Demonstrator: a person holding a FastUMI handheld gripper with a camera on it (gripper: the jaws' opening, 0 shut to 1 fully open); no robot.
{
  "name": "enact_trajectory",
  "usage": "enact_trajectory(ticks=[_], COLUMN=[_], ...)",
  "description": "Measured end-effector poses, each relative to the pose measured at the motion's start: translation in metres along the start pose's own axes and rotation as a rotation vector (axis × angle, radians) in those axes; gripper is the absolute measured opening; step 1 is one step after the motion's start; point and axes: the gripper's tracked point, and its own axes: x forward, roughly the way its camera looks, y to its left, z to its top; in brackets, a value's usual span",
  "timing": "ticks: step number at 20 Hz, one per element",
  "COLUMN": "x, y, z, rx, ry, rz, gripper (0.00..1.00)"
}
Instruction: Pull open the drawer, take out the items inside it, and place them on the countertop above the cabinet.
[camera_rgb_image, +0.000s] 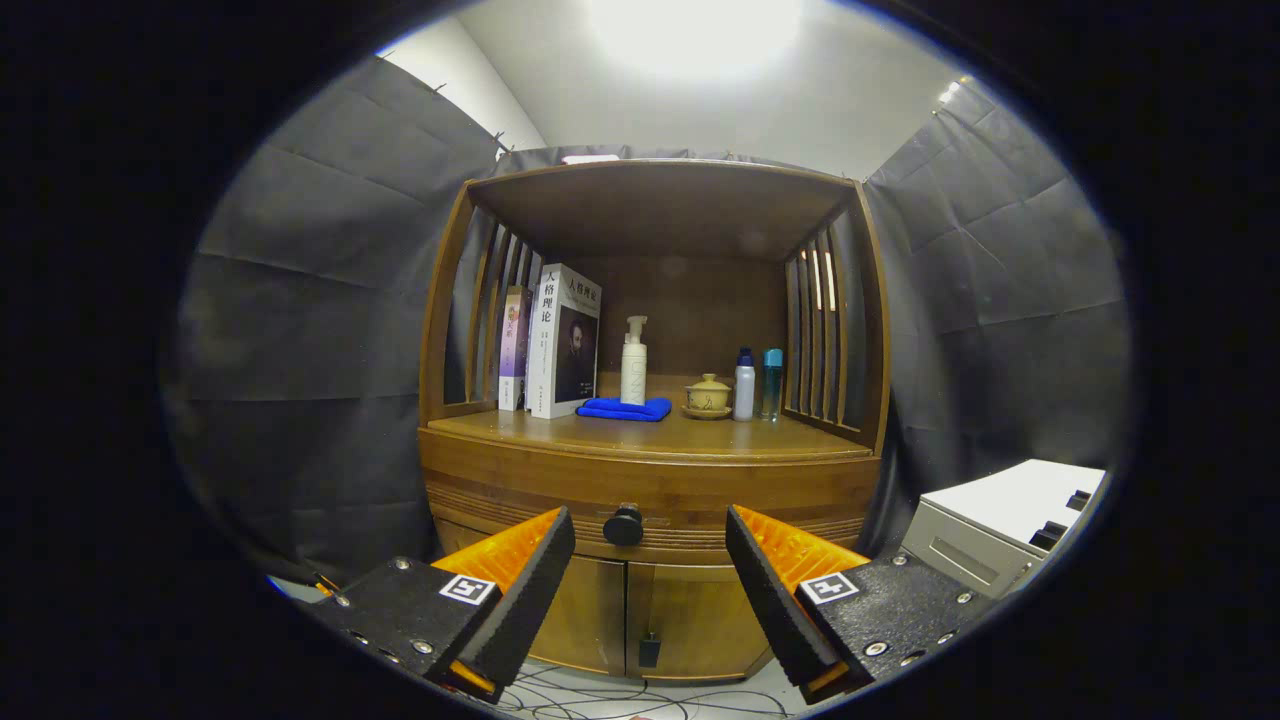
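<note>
the gripper is closest to us. its two fingers are spread wide apart and they hold nothing. just ahead, in the gap between them and a bit nearer the left one, is the dark round knob. the knob sits on the front of the drawer, and the drawer looks shut. above the drawer, beyond the fingers, is the countertop of the wooden cabinet.

the step now looks like reaching for the knob. to do it well, slide the tool a little to the left so the knob is in the middle of the gap. then go straight in, close both fingers on the knob, and pull straight back, not up or down.

the things inside the drawer are hidden, so i cannot tell what they are or how many. the countertop already has books, a blue cloth, a pump bottle, a little pot and two small bottles at the back. the front part looks bare. the low doors are partly behind the fingers.
</note>
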Motion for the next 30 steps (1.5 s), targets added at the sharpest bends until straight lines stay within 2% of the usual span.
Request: enact_trajectory(ticks=[9,15,24,26,30], x=[0.02,0.062,0.118,0.134,0.155], y=[0.003,-0.002,0.015,0.018,0.024], z=[-0.009,-0.029,-0.077,-0.087,-0.097], rx=[0.022,0.074,0.122,0.105,0.058], ry=[0.046,0.109,0.202,0.231,0.274], rz=[-0.011,-0.058,-0.029,-0.014,0.01], gripper=[0.95,0.95,0.95,0.93,0.74])
